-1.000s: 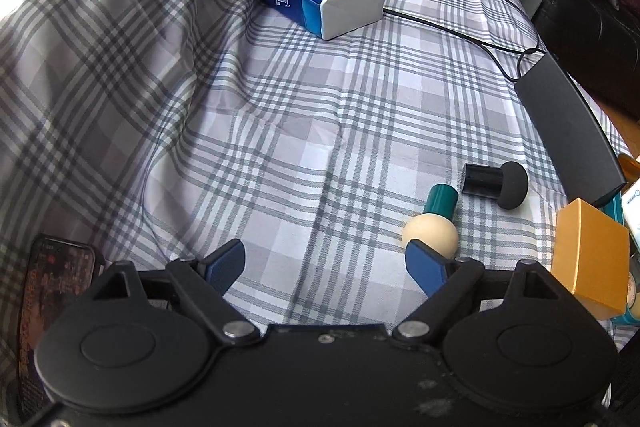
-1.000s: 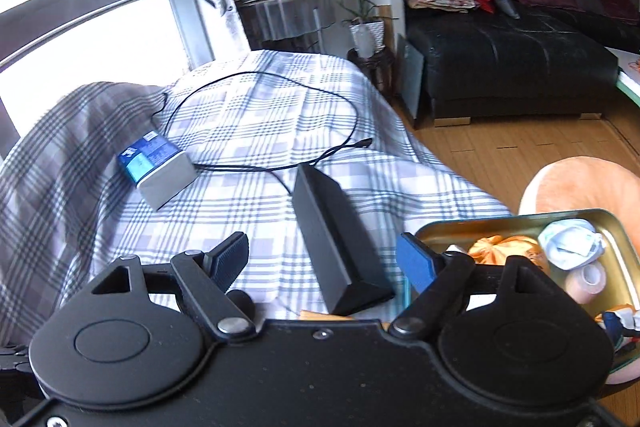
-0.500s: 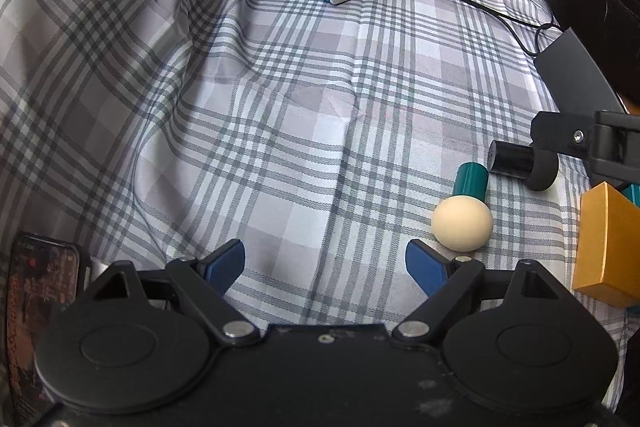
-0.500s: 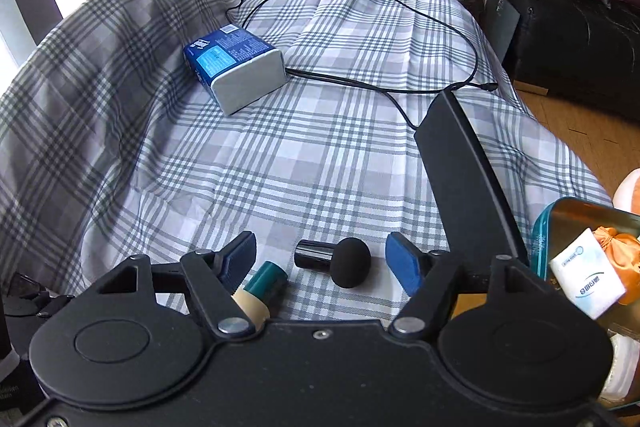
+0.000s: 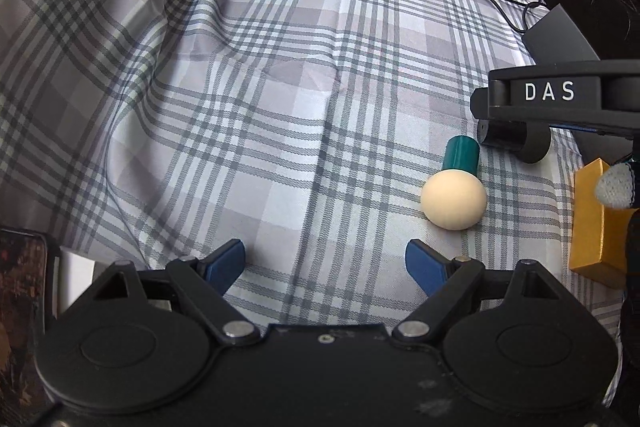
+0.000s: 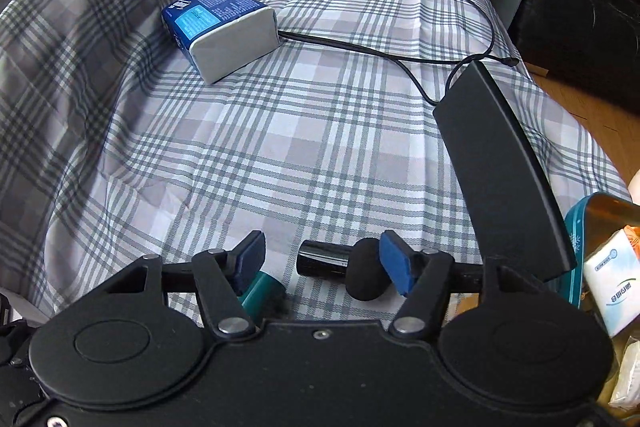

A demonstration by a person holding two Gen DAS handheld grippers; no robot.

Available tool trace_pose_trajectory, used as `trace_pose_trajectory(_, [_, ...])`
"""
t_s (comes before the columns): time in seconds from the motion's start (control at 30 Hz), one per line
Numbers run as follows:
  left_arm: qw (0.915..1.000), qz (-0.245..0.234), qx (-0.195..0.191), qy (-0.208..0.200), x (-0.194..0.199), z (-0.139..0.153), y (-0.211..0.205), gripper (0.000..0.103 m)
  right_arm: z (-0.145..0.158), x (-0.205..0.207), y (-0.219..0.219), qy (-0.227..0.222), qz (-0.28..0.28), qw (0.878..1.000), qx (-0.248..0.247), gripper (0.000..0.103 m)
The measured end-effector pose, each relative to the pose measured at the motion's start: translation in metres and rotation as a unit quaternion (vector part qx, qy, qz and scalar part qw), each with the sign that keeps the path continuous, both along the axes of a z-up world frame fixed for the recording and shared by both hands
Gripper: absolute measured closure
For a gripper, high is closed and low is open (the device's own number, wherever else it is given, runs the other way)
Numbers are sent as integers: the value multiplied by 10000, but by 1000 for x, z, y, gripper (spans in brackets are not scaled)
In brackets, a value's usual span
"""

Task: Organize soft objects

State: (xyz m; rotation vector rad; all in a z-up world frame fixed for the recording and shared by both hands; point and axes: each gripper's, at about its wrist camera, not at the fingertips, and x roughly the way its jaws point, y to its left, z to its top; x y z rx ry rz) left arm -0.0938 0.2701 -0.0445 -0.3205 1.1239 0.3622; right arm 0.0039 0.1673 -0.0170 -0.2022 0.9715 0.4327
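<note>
Left gripper [image 5: 325, 261] low centre of the left wrist view, jaws wide apart with nothing between them, hovering over the plaid cloth [image 5: 240, 107]. Cream sponge with teal handle [image 5: 454, 195] lies on the cloth at right of centre, just ahead of and right of the left gripper's right pad, not touching it. Black sponge with black handle [image 5: 516, 141] lies just beyond it at the right, partly covered by the other tool's black arm marked DAS.

Right wrist view: right gripper [image 6: 322, 261] lower centre, jaws parted and set either side of the black sponge [image 6: 360, 273]. Its right pad [image 6: 394, 265] sits against the foam head; left pad is apart from the handle end, so no squeeze is visible. Teal handle [image 6: 262, 293] shows just under the left pad, lower left of centre.

Blue tissue pack [image 6: 220, 31] rests on the cloth at upper left in the right view, top centre in the left view. Black cable [image 6: 400, 59] runs from behind it across the upper frame. Long black slab [image 6: 504, 171] lies along the right side of the cloth. Tin [image 6: 608, 205] at the right edge holds a white tissue packet [image 6: 612, 285]. Orange block [image 5: 592, 223] at the right edge of the left view, near the cream sponge.
</note>
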Motion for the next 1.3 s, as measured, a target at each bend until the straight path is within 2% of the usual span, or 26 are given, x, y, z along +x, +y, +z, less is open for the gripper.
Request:
trace_pose_trajectory(0.3, [10000,21,-72,0,1,-2,2,16,-5,4,-2,-151,-119,9995,-247,42])
trace_pose_trajectory(0.6, [10000,-4,-98,-3,0,-2,2,16,-1,6,-7,-39,-236,9997,-14,42])
trace_pose_trajectory(0.8, [9999,4,-122,-4,0,-2,3,16,-5,6,-3,-151,-227,9994,-207,41])
trace_pose_trajectory(0.97, [9999,10,-122,-3,0,-2,3,16,1,7,-9,-103,-313,9994,48,42])
trace_pose_trajectory(1.3, [9999,5,-126,-6,0,-2,3,16,-9,5,-1,33,-170,9998,-134,42])
